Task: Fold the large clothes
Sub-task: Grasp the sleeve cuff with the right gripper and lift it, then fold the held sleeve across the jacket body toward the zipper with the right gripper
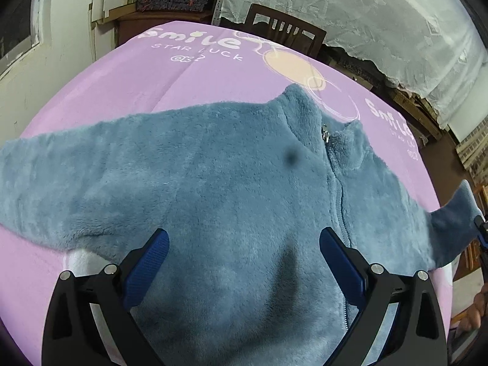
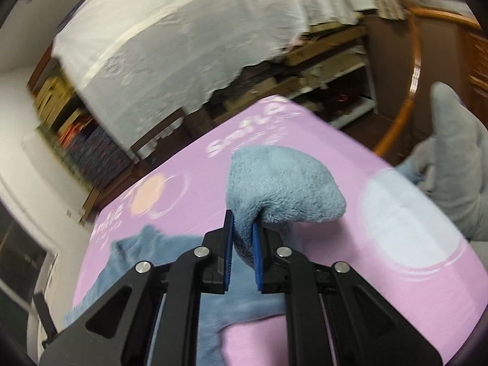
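Lying flat under the left hand-held gripper (image 1: 244, 244) is a fluffy blue fleece jacket (image 1: 231, 189), spread out on a desk with a pink cloth (image 1: 189, 73) over it. The left hand-held gripper is hanging just above the jacket's lower front with its two blue pads (image 1: 149, 262) standing wide apart, and nothing is sitting between them. A zipper (image 1: 338, 195) is running up the jacket just to the right of this gripper, ending at the collar farther ahead. One sleeve is stretching far out to the left of the gripper, and the other sleeve is reaching out to its right.

The right hand-held gripper (image 2: 242, 244) is squeezing the end of that right sleeve (image 2: 280, 186). Its blue pads are pressing tight on the fluffy cloth, and the sleeve end is puffing out in front of the fingertips, lifted off the pink cloth. Behind and to the left of this gripper, the rest of the jacket is lying on the desk, looking blurry.

Ahead of the grippers, past the far edge of the desk, a dark wooden chair (image 1: 283, 27) is standing, and a white lace cloth (image 1: 381, 15) is hanging over shelves. To the right of the right gripper, a grey soft thing (image 2: 451, 158) is sitting beside the desk; what it is cannot be told.
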